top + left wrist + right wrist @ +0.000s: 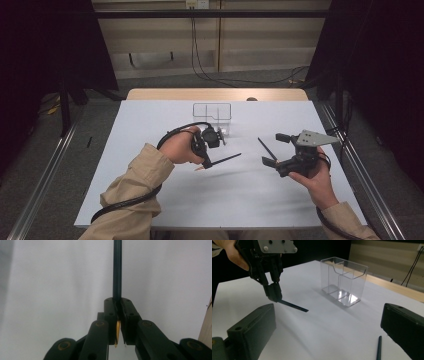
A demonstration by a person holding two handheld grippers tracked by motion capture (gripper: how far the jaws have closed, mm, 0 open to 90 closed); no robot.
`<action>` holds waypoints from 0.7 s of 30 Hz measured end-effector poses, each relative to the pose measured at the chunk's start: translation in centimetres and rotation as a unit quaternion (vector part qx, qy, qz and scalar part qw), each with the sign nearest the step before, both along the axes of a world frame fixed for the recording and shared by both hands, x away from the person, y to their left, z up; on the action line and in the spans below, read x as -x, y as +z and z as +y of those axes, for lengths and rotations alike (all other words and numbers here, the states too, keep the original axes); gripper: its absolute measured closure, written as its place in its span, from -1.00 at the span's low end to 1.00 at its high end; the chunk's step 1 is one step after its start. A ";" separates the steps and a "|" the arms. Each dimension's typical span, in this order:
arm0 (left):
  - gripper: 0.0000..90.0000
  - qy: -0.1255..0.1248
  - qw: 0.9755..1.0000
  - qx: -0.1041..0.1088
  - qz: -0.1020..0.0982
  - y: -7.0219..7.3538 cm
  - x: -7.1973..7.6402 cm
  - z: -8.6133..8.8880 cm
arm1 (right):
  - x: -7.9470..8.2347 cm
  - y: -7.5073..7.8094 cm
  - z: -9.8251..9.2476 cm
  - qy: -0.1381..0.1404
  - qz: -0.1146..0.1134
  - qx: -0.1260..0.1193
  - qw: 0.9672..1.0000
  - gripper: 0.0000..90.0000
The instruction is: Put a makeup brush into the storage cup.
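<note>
White counter (pixel 210 195), clear box (pixel 212 114) at the back. Left gripper (pixel 206 162) clamps a pencil (pixel 224 160) near its tip; right gripper (pixel 272 149) gapes empty beside another pencil (pixel 266 148). The long overhang could strike the box rim or slip.

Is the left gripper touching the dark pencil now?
Touching. In the left gripper view, the left gripper has its jaws closed on the dark pencil.
</note>
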State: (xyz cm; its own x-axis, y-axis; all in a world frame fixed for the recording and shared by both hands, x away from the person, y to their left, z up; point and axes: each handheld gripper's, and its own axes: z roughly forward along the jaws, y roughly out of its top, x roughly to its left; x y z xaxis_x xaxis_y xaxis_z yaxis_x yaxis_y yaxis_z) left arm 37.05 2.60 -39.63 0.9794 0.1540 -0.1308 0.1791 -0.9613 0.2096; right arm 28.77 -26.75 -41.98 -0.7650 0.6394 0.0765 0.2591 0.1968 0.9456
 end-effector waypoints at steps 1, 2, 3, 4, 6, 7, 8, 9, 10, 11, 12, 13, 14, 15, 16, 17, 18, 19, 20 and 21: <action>0.88 -0.002 1.000 0.000 0.001 0.0 0.0 -0.1 | -0.1 0.0 0.1 0.002 0.007 0.006 1.000 -1.00; 0.88 0.000 1.000 0.005 0.003 -0.1 0.0 -0.1 | -0.2 0.1 0.2 0.005 0.008 0.007 1.000 -1.00; 0.88 -0.003 1.000 0.001 0.006 0.0 -0.1 -0.2 | -0.2 0.1 0.3 0.011 0.012 0.007 1.000 -1.00; 0.88 -0.004 1.000 -0.001 0.006 0.0 0.0 -0.3 | -0.3 0.2 0.4 0.015 0.014 0.011 1.000 -1.00; 0.88 -0.007 1.000 0.000 0.003 0.0 0.0 -0.5 | -0.4 0.4 0.6 0.019 0.020 0.019 0.999 -1.00; 0.88 -0.006 1.000 0.005 0.008 0.0 0.0 -0.5 | -0.5 0.5 0.7 0.017 0.026 0.029 0.999 -1.00; 0.88 -0.007 1.000 0.006 0.001 0.0 0.0 -0.6 | -0.7 0.6 0.8 0.018 0.033 0.039 0.999 -1.00; 0.88 -0.008 1.000 0.003 0.015 0.1 -0.1 -0.6 | -0.8 0.7 0.9 0.025 0.037 0.042 0.998 -1.00; 0.88 -0.010 1.000 0.001 0.015 0.1 -0.1 -0.7 | -1.0 0.8 1.0 0.029 0.041 0.044 0.998 -0.99; 0.88 -0.010 1.000 0.000 0.004 0.1 0.0 -0.7 | -1.1 0.9 1.1 0.031 0.044 0.050 0.997 -0.98; 0.88 -0.010 1.000 0.003 0.009 0.1 -0.1 -0.7 | -1.2 1.0 1.2 0.035 0.047 0.054 0.997 -0.97; 0.88 -0.011 1.000 0.002 0.009 0.1 -0.1 -0.8 | -1.3 1.1 1.4 0.039 0.048 0.058 0.996 -0.96; 0.88 -0.013 1.000 0.000 0.002 0.1 -0.1 -0.8 | -1.4 1.2 1.6 0.040 0.049 0.063 0.996 -0.95; 0.88 -0.013 1.000 0.003 0.007 0.1 -0.1 -0.8 | -1.6 1.3 1.8 0.048 0.052 0.071 0.995 -0.94; 0.88 -0.016 1.000 0.000 0.016 0.2 -0.1 -0.8 | -1.7 1.4 2.0 0.053 0.053 0.077 0.994 -0.92; 0.88 -0.017 1.000 0.002 0.010 0.1 -0.1 -0.8 | -1.7 1.5 2.2 0.055 0.053 0.083 0.994 -0.91; 0.88 -0.015 1.000 0.001 0.004 0.2 0.0 -0.8 | -1.8 1.6 2.5 0.060 0.051 0.087 0.993 -0.88; 0.88 -0.016 1.000 0.002 0.006 0.2 0.0 -0.8 | -1.9 1.7 2.8 0.068 0.051 0.092 0.992 -0.84; 0.88 -0.020 1.000 0.000 0.001 0.2 0.0 -0.8 | -2.0 1.8 3.0 0.073 0.051 0.097 0.991 -0.82; 0.88 -0.020 1.000 0.000 0.001 0.3 0.1 -0.8 | -2.1 2.0 3.4 0.080 0.053 0.102 0.990 -0.78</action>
State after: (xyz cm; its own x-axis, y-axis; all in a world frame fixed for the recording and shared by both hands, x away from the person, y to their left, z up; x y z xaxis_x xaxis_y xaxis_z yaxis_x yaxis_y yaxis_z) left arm 36.99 1.78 -39.38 0.9845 0.1147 -0.1323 0.1409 -0.9676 0.2094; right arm 30.85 -23.38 -40.01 -0.8520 0.5216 0.0443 0.3056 0.4268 0.8512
